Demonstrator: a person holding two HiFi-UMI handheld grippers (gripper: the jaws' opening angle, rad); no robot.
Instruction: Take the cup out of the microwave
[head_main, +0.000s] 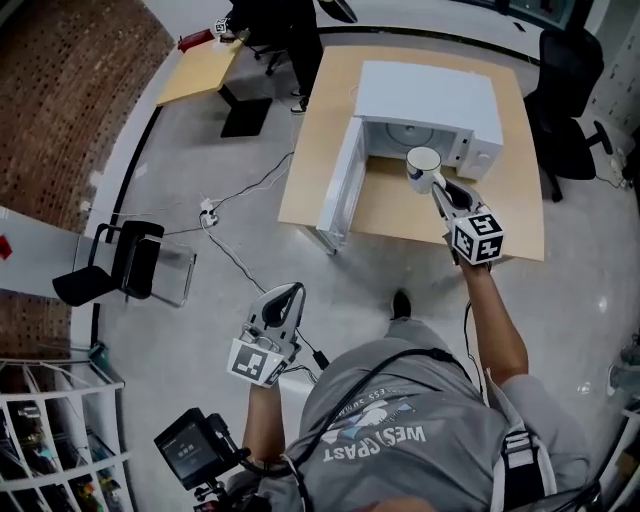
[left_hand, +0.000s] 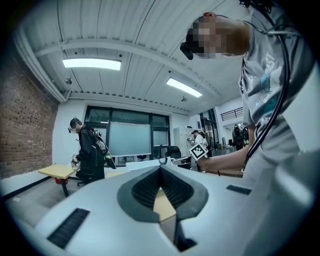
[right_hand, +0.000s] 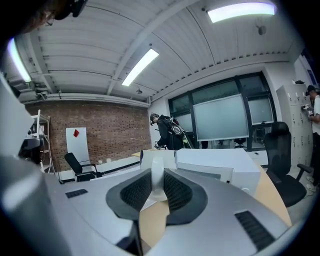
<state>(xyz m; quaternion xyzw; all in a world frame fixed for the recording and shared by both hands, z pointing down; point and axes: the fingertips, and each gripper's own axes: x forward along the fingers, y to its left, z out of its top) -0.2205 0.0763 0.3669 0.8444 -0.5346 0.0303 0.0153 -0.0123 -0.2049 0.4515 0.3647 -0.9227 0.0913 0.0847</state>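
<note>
One cup (head_main: 424, 166), in the right gripper (head_main: 437, 184), hangs outside the microwave's (head_main: 430, 100) mouth

A grey polished floor (head_main: 200, 160) lies under a light wooden table (head_main: 310, 170), with a smaller table (head_main: 195, 72) beyond. One black office chair (head_main: 565, 100) stands at the right and another chair (head_main: 125, 262) at the left. A power strip (head_main: 208, 210) lies on the floor with its cables. The room has a brick wall (right_hand: 115, 135), dark-framed windows (right_hand: 222, 117) and ceiling strip lights (right_hand: 140, 65).
</note>
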